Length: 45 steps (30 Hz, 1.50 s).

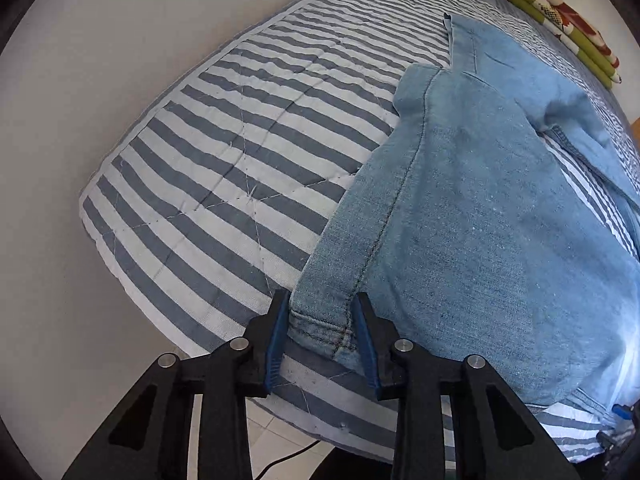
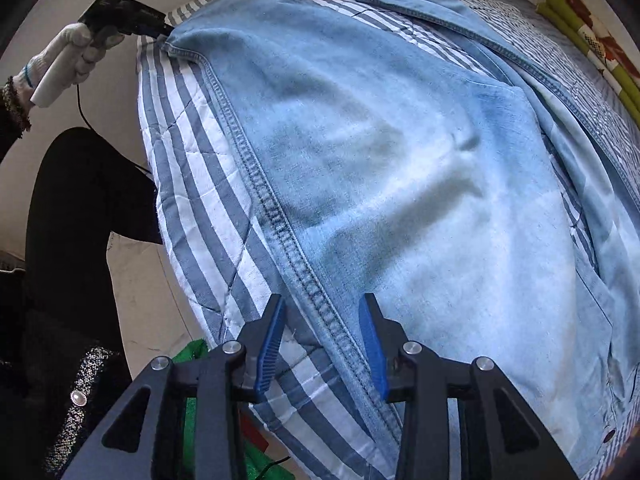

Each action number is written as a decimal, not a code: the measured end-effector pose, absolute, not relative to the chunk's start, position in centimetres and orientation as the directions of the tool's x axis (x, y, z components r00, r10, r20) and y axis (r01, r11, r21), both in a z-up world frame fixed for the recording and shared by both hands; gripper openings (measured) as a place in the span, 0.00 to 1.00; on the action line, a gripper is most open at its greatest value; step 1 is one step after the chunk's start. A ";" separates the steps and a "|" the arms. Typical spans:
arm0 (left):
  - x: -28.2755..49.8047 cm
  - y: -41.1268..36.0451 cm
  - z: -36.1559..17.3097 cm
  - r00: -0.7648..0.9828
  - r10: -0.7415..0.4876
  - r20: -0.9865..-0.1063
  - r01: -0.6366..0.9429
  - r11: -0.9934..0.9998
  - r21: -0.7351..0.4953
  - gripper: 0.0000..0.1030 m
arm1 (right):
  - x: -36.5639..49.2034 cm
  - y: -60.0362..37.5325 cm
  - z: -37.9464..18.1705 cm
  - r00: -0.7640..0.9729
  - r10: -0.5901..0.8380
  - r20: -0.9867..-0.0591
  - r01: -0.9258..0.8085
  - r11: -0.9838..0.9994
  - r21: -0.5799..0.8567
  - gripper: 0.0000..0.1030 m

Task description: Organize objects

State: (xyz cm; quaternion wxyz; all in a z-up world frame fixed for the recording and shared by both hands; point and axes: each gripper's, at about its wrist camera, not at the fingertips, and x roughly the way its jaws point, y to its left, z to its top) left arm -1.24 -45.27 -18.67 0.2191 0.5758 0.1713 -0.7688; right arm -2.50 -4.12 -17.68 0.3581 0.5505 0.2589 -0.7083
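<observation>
Denim, a pale blue stitched garment (image 1: 460,208), is lying spread on the grey-and-white striped quilted bed (image 1: 224,148). The left gripper (image 1: 322,340) and right gripper (image 2: 326,344) are each straddling its near hem, parted and gripping nothing, probably for folding.

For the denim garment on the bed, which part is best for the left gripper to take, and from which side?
Grip the denim garment at its stitched hem corner, coming from the bed's near edge. That corner lies flat by the edge of the striped quilt, between the open left gripper.
</observation>
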 end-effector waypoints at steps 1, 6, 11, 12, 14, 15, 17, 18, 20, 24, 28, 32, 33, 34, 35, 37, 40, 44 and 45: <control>-1.2 -45.2 -18.5 -0.243 -0.140 -0.960 0.539 -0.842 -0.014 0.28 | -2.2 -4.2 -17.9 -0.147 -0.210 -0.967 0.801 -0.598 0.008 0.41; 0.2 -45.5 -15.9 -0.268 -0.183 -0.946 0.556 -0.831 0.003 0.26 | -1.1 -4.7 -18.2 -0.207 -0.170 -0.964 0.804 -0.590 -0.069 0.35; 2.6 -46.3 -13.0 -0.315 -0.162 -0.935 0.560 -0.827 -0.045 0.26 | -1.4 -4.3 -16.8 -0.196 -0.199 -0.960 0.798 -0.601 -0.039 0.03; 2.7 -46.6 -13.0 -0.299 -0.170 -0.939 0.563 -0.826 -0.030 0.27 | -1.3 -3.9 -16.1 -0.164 -0.239 -0.957 0.791 -0.611 0.017 0.03; 3.0 -47.6 -13.8 -0.261 -0.175 -0.949 0.589 -0.808 -0.013 0.29 | -1.1 -3.3 -15.2 -0.105 -0.309 -0.945 0.789 -0.605 0.111 0.03; 3.1 -48.1 -14.3 -0.252 -0.165 -0.953 0.597 -0.802 -0.019 0.31 | -1.0 -3.2 -15.2 -0.083 -0.318 -0.944 0.793 -0.595 0.131 0.03; 3.0 -48.3 -14.6 -0.250 -0.164 -0.954 0.607 -0.794 -0.023 0.33 | -1.0 -3.3 -15.9 -0.039 -0.312 -0.949 0.797 -0.583 0.159 0.03; 2.9 -48.5 -14.6 -0.254 -0.168 -0.952 0.608 -0.794 -0.022 0.33 | -1.0 -3.2 -16.2 -0.028 -0.303 -0.953 0.798 -0.580 0.161 0.04; 2.3 -48.1 -13.8 -0.278 -0.185 -0.942 0.598 -0.801 -0.019 0.33 | -1.3 -3.0 -16.1 -0.027 -0.303 -0.952 0.790 -0.590 0.165 0.05; 0.2 -46.9 -10.9 -0.352 -0.187 -0.917 0.568 -0.821 -0.051 0.33 | -2.2 -1.3 -13.7 -0.102 -0.383 -0.918 0.735 -0.651 0.190 0.13; -3.8 -44.3 -8.7 -0.419 -0.164 -0.893 0.495 -0.866 -0.073 0.33 | -3.9 2.2 -10.9 -0.265 -0.431 -0.863 0.643 -0.746 0.175 0.21; -8.4 -41.2 -8.3 -0.462 -0.101 -0.881 0.433 -0.893 -0.125 0.33 | -6.2 6.7 -9.6 -0.440 -0.385 -0.811 0.509 -0.851 0.128 0.25; -9.6 -40.5 -8.5 -0.468 -0.087 -0.879 0.420 -0.897 -0.135 0.33 | -7.0 7.9 -9.4 -0.461 -0.353 -0.814 0.471 -0.875 0.113 0.25; -10.8 -39.8 -8.8 -0.475 -0.069 -0.877 0.402 -0.904 -0.147 0.33 | -8.0 9.1 -9.1 -0.474 -0.315 -0.822 0.428 -0.899 0.098 0.25; -12.0 -39.0 -9.2 -0.480 -0.051 -0.876 0.386 -0.909 -0.159 0.33 | -8.9 10.3 -8.8 -0.491 -0.288 -0.822 0.386 -0.918 0.091 0.25; -14.2 -37.5 -10.1 -0.470 -0.019 -0.882 0.361 -0.917 -0.172 0.33 | -10.7 12.0 -7.5 -0.543 -0.246 -0.803 0.333 -0.941 0.063 0.25; -17.1 -35.4 -11.3 -0.444 -0.042 -0.895 0.313 -0.943 -0.111 0.40 | -14.0 12.7 -5.6 -0.596 -0.190 -0.780 0.324 -0.946 -0.017 0.25; -20.0 -33.7 -12.6 -0.409 -0.059 -0.911 0.255 -0.966 -0.052 0.44 | -18.9 11.4 -4.9 -0.608 -0.146 -0.780 0.376 -0.918 -0.122 0.26; -20.5 -33.2 -12.9 -0.397 -0.073 -0.915 0.239 -0.971 -0.026 0.44 | -20.2 10.7 -5.2 -0.609 -0.122 -0.784 0.392 -0.905 -0.164 0.30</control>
